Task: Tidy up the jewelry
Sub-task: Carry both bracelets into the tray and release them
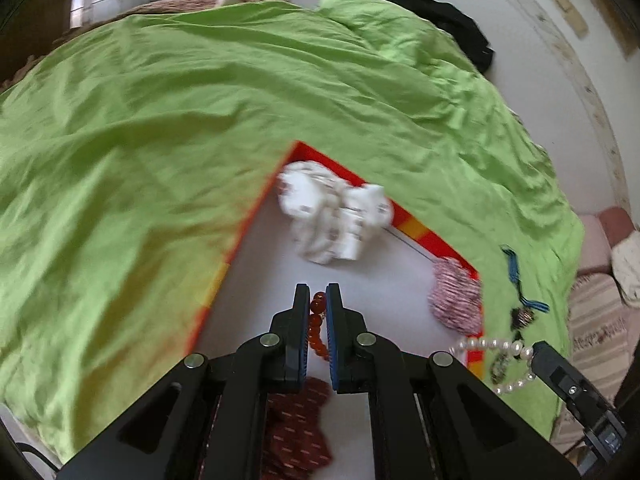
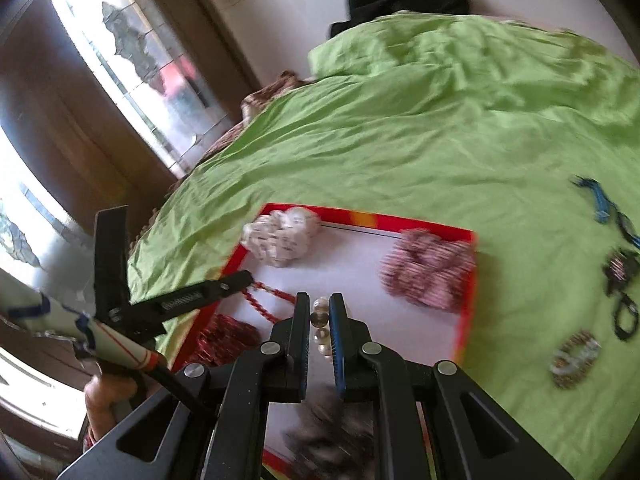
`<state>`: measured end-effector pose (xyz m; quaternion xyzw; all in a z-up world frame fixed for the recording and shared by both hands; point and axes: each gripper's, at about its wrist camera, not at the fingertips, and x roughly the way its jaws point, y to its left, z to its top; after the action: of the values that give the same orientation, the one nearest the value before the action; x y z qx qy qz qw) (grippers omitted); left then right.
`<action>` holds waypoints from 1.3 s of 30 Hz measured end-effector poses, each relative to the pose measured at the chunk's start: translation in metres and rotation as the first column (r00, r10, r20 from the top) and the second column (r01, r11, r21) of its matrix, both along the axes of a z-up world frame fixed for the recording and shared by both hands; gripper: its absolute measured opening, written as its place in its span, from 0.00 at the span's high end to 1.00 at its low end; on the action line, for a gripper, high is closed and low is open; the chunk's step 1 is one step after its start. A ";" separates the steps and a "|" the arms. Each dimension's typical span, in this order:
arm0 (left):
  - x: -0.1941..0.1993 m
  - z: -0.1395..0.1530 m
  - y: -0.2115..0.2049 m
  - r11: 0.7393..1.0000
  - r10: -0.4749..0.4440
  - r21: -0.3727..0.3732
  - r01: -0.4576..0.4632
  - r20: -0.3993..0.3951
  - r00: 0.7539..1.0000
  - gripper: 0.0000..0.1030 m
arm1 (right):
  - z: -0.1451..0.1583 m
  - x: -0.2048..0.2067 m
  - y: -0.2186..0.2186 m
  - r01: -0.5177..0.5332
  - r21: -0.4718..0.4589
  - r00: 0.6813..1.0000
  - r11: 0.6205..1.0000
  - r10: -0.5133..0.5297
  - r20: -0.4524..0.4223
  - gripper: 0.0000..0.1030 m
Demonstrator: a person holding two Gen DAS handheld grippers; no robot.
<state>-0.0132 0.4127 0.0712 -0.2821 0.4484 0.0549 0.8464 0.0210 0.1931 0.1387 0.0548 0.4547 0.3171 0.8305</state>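
My left gripper (image 1: 318,294) is shut on a string of red beads (image 1: 317,320) above a white board with a red and yellow rim (image 1: 432,240). The board lies on a green bedspread (image 1: 180,120). My right gripper (image 2: 320,306) is shut on a string of pearls (image 2: 321,340), which the left wrist view shows as a loop (image 1: 492,346). On the board rest a white pouch (image 1: 332,212), a pink striped pouch (image 1: 456,300) and a dark red pouch (image 1: 296,432). A blurred grey pouch (image 2: 328,436) lies under the right gripper.
Loose jewelry lies on the bedspread right of the board: a blue strap (image 2: 596,200), dark pieces (image 2: 620,276) and a beaded bracelet (image 2: 576,358). Black clothing (image 2: 404,0) sits at the far edge by the wall. A window (image 2: 132,64) is to the left.
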 end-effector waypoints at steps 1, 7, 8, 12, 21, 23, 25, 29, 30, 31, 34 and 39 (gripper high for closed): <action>0.000 0.000 0.004 0.999 0.019 0.025 -0.019 -0.001 1.000 0.93 | -0.001 0.003 0.010 -0.013 0.006 1.000 1.000 0.013 -0.001 0.90; 0.006 -0.003 0.015 0.992 0.078 0.097 -0.077 -0.011 0.997 0.93 | -0.038 0.031 0.044 -0.017 -0.020 0.997 1.000 0.015 -0.080 0.90; 0.007 -0.003 0.015 0.992 0.078 0.098 -0.076 -0.012 0.997 0.93 | -0.045 0.035 0.044 -0.008 -0.027 0.995 1.000 0.005 -0.095 0.90; 0.009 -0.003 0.011 0.988 0.072 0.134 -0.070 -0.010 0.997 0.93 | -0.056 0.050 0.046 0.022 -0.087 0.997 0.996 -0.028 -0.072 0.90; 0.016 -0.007 0.009 0.990 0.066 0.125 -0.063 -0.019 0.998 0.93 | -0.051 0.073 0.047 0.074 -0.140 0.997 0.987 -0.077 -0.014 0.89; 0.015 -0.006 0.009 0.989 0.069 0.129 -0.067 -0.015 0.997 0.93 | -0.050 0.073 0.045 0.097 -0.139 0.995 0.985 -0.099 -0.005 0.87; 0.014 -0.005 0.009 0.990 0.071 0.126 -0.069 -0.011 0.997 0.92 | -0.048 0.073 0.041 0.104 -0.116 0.994 0.988 -0.108 -0.029 0.67; 0.007 0.003 0.009 0.992 0.064 0.105 -0.066 0.023 0.998 0.74 | -0.029 0.062 0.028 0.111 -0.080 0.994 0.991 -0.113 -0.010 0.50; 0.005 0.006 0.009 0.993 0.061 0.100 -0.064 0.034 0.998 0.70 | -0.026 0.058 0.026 0.101 -0.090 0.995 0.991 -0.101 -0.004 0.50; 0.001 0.010 0.008 0.993 0.058 0.097 -0.063 0.050 0.997 0.69 | -0.022 0.051 0.023 0.082 -0.116 0.997 0.990 -0.082 0.004 0.50; -0.007 0.021 0.004 0.993 0.045 0.101 -0.054 0.090 0.995 0.68 | -0.027 0.032 0.019 0.025 -0.204 1.000 0.979 -0.026 -0.001 0.50; -0.019 0.037 -0.006 0.989 0.029 0.136 -0.050 0.156 0.987 0.63 | -0.061 0.002 0.008 -0.031 -0.324 0.997 0.945 0.006 -0.077 0.69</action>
<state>-0.0317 0.4062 0.1079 -0.2346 0.3714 0.0810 0.8947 0.0232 0.2016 0.0777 -0.0753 0.5322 0.2432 0.8074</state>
